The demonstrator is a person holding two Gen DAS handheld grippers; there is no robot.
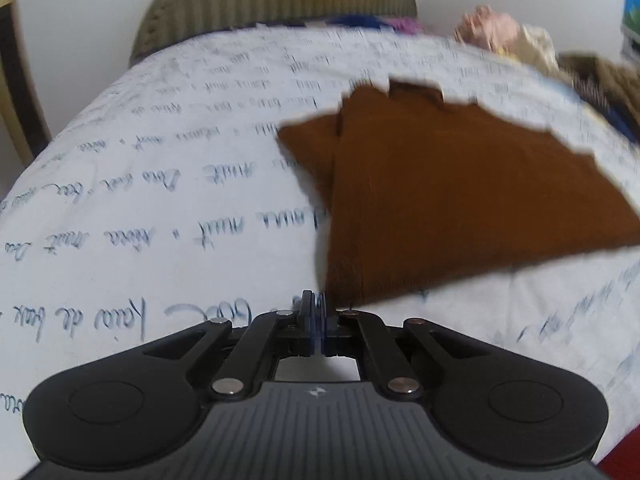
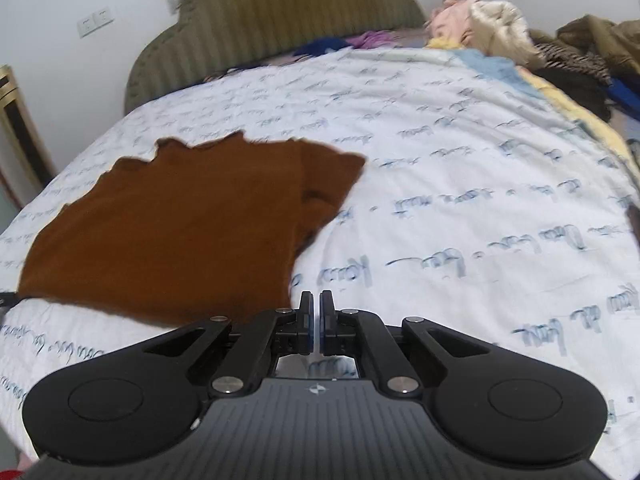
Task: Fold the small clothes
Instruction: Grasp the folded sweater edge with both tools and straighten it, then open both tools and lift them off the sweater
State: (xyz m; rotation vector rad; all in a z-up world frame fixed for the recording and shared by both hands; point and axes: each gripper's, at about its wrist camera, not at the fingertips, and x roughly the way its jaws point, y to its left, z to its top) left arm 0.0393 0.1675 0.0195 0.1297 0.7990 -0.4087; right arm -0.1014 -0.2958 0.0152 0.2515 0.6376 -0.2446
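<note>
Broadly, a bed [image 2: 460, 168] under a white sheet printed with blue handwriting carries a flat rust-brown knitted garment [image 2: 172, 224], long axis running from the near edge toward the olive ribbed headboard [image 2: 288, 12], jagged neckline end farthest. Left tongs [image 1: 315, 312] pinch its near corner; right tongs [image 2: 316, 308] are closed, empty, just beside its hem.

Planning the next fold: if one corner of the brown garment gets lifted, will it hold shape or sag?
The brown garment would likely sag: it looks like thin knit lying flat in layers. It probably weighs little. It may drag on the printed bedsheet rather than slide.
</note>
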